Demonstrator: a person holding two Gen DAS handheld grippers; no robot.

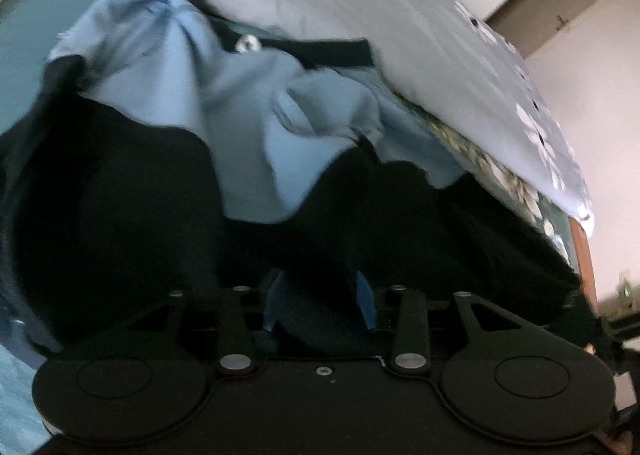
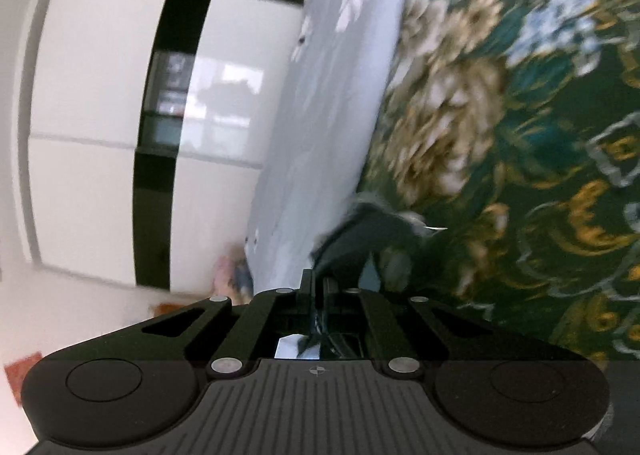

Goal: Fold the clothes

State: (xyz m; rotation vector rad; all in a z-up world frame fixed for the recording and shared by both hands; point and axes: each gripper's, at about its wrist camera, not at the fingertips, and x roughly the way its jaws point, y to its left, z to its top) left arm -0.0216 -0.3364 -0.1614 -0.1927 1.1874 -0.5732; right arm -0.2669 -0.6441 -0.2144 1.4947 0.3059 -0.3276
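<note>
A dark garment (image 1: 120,183) with a light blue lining (image 1: 240,103) is seen bunched on the bed, heaped against the pale grey duvet (image 1: 360,7); no clear long axis can be made out in the crumpled heap. A fold of the dark cloth is pinched between the fingers of the left gripper (image 1: 320,295). The right gripper (image 2: 320,287) is closed on a dark edge of cloth (image 2: 360,239), which trails away over the green flowered bedspread (image 2: 520,135) beside the duvet.

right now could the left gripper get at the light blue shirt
Probably not without letting go first: the left gripper looks shut on black clothing, which drapes across its front. The light blue shirt lies just beyond, uncovered on top.
</note>
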